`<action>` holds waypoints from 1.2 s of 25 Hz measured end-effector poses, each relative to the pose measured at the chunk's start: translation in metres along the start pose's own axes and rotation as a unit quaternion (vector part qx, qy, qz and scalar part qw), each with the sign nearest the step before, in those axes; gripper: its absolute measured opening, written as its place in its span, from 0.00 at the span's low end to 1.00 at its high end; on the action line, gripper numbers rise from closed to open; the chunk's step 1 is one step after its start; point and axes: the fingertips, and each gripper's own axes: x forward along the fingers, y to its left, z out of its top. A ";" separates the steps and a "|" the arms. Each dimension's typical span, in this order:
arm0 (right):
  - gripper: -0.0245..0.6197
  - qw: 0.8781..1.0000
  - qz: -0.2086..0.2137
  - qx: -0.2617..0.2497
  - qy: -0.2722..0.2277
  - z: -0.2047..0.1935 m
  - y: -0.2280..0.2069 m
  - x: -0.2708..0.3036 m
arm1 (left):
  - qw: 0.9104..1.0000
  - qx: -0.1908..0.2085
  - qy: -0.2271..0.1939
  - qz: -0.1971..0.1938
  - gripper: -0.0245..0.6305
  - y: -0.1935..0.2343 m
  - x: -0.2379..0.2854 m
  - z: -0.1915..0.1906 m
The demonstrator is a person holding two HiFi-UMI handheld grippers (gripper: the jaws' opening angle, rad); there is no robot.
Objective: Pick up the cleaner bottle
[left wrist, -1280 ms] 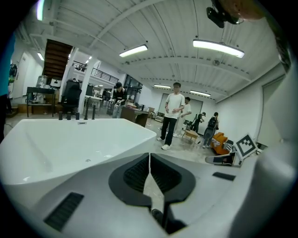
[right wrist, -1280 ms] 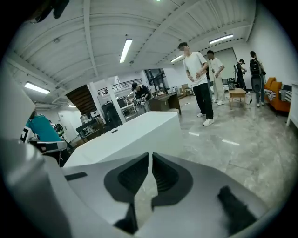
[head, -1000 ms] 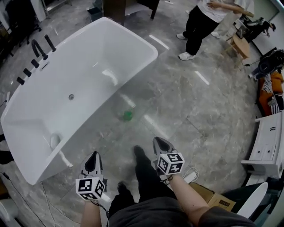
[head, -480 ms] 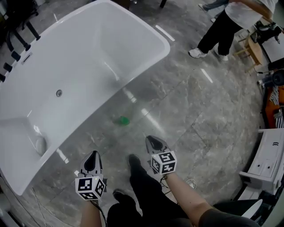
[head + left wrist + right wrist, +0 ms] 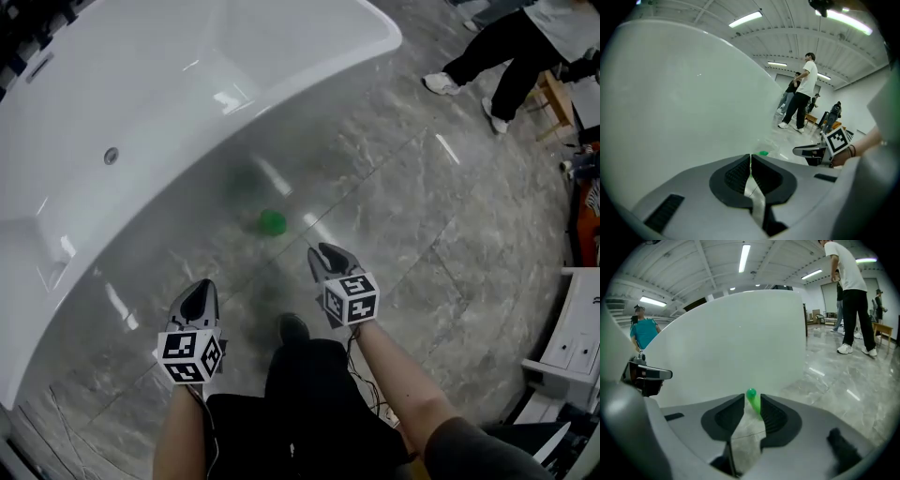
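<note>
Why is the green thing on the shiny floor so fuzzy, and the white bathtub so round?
Head view: blur smears the green cleaner bottle; lights glare as streaks on the glossy grey stone floor. Left gripper view: the wide lens bulges the white bathtub. Right gripper view: the bottle looks sharper.

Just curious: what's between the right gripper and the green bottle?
Only bare grey floor, as the head view shows. The right gripper has just been opening its fingers, nothing between them yet; the green bottle is ahead.
</note>
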 end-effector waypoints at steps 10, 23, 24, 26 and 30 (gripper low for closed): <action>0.41 0.998 0.052 -0.024 -0.012 -0.066 -0.017 0.108 | 0.999 0.011 -0.022 -0.041 0.07 0.034 0.108 -0.053; 0.50 0.990 0.054 -0.123 -0.032 -0.108 -0.026 0.215 | 0.999 -0.007 -0.019 -0.026 0.07 0.082 0.174 -0.104; 0.49 0.990 0.060 -0.124 -0.029 -0.109 -0.024 0.218 | 1.000 -0.006 -0.016 -0.026 0.07 0.082 0.176 -0.105; 0.49 0.988 0.076 -0.129 -0.023 -0.110 -0.019 0.227 | 1.000 -0.002 -0.011 -0.026 0.07 0.081 0.179 -0.106; 0.49 0.984 0.083 -0.158 -0.020 -0.113 -0.020 0.249 | 1.000 -0.007 -0.013 -0.028 0.07 0.078 0.187 -0.104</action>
